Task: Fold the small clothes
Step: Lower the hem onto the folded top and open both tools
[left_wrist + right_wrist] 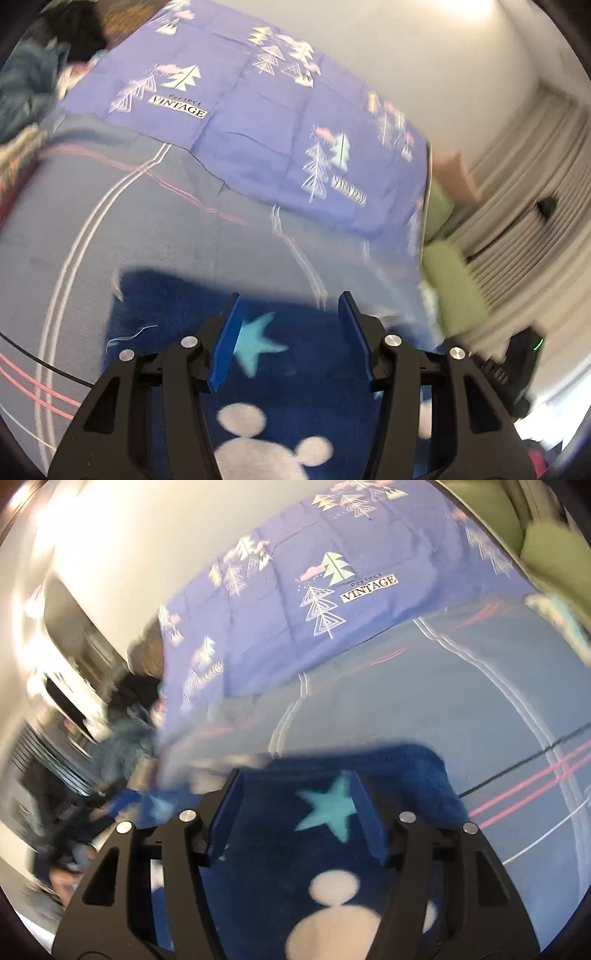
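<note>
A bed took up most of both views, and everything else can be placed from its grey-blue sheet [92, 236], which was printed with white curved lines and pink stripes. Across the far part of the sheet lay a purple cloth [258, 122] patterned with pale trees and small "VINTAGE" labels, its near edge overlapping the sheet. Beyond the cloth stood a plain pale wall [424, 55], and off the sheet's right side in the left view hung pleated light curtains [524, 206] next to something pale green [454, 288]. At the sheet's far left corner sat a heap of dark and teal clothes [26, 85], blurred.

On the near part of the sheet lay the small garment [306, 365], a fuzzy dark blue piece with a light blue star [258, 343] and white round shapes [266, 443] on it. It lay flat with a straight far edge, just under both tools.

The left gripper [290, 339] hovered over the garment with its blue pads spread apart, nothing pinched between them. The right gripper [295, 812] was likewise spread wide above the star, gripping nothing. Both views were smeared by motion.
</note>
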Tool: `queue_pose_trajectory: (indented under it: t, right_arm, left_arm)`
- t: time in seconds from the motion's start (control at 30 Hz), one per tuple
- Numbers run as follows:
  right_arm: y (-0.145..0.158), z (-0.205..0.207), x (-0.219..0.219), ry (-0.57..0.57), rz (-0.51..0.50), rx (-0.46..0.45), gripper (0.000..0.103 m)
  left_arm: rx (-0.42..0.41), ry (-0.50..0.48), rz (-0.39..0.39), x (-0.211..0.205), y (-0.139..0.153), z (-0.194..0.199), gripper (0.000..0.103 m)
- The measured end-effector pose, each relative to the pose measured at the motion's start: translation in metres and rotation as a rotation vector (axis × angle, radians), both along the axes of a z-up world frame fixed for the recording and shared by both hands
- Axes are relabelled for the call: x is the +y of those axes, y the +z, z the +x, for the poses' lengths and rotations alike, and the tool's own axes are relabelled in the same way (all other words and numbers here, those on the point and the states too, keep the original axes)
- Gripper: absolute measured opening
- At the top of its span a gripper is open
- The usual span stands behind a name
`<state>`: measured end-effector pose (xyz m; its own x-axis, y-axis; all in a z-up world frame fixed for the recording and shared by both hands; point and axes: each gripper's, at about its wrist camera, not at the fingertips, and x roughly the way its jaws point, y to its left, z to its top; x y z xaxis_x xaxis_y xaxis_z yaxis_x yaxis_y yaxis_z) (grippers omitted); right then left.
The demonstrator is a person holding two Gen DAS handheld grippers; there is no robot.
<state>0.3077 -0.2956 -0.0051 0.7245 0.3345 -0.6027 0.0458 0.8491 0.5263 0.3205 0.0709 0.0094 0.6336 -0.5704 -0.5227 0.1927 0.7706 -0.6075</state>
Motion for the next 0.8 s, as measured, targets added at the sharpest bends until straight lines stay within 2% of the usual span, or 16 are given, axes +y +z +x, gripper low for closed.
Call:
queue_pose_trajectory:
  t: [0.03, 0.07, 0.13, 0.2, 0.3, 0.37, 0.4, 0.53, 0.6, 0.7, 0.8]
  right_arm:
    - [-0.003, -0.007, -0.002, 0.029, 0.034, 0.001, 0.063]
    - [-0.005, -0.014, -0.003, 0.039, 0.031, 0.005, 0.063]
    - [-0.010, -0.036, -0.005, 0.031, -0.032, 0.011, 0.063]
    - [-0.013, -0.058, -0.009, 0.034, -0.069, 0.022, 0.063]
    - [-0.012, -0.090, -0.013, 0.036, -0.079, 0.017, 0.063]
    - [-0.007, -0.109, -0.013, 0.033, -0.102, 0.000, 0.064]
    - [-0.005, -0.122, -0.011, 0.033, -0.121, -0.012, 0.065]
    - [-0.001, -0.160, -0.002, 0.036, -0.167, -0.038, 0.066]
    - [0.002, -0.182, 0.001, 0.028, -0.189, -0.058, 0.069]
    - [0.002, -0.213, -0.001, 0.006, -0.210, -0.077, 0.072]
    - [-0.007, -0.237, -0.012, -0.028, -0.212, -0.033, 0.072]
  left_arm:
    - [-0.008, -0.012, -0.011, 0.002, 0.000, -0.005, 0.054]
    - [-0.031, -0.017, 0.019, 0.002, 0.001, -0.015, 0.056]
    - [-0.054, -0.021, 0.089, 0.001, 0.000, -0.031, 0.056]
    - [-0.045, -0.039, 0.126, 0.004, -0.006, -0.050, 0.056]
    - [-0.026, -0.055, 0.121, 0.014, -0.011, -0.079, 0.057]
    - [-0.046, -0.057, 0.125, 0.020, -0.011, -0.098, 0.064]
    - [-0.065, -0.059, 0.131, 0.022, -0.010, -0.112, 0.065]
    - [-0.108, -0.035, 0.203, 0.025, -0.012, -0.155, 0.067]
    - [-0.115, -0.012, 0.207, 0.032, -0.013, -0.173, 0.067]
    - [-0.093, 0.030, 0.183, 0.054, -0.015, -0.199, 0.067]
    - [-0.065, 0.062, 0.187, 0.080, -0.018, -0.221, 0.067]
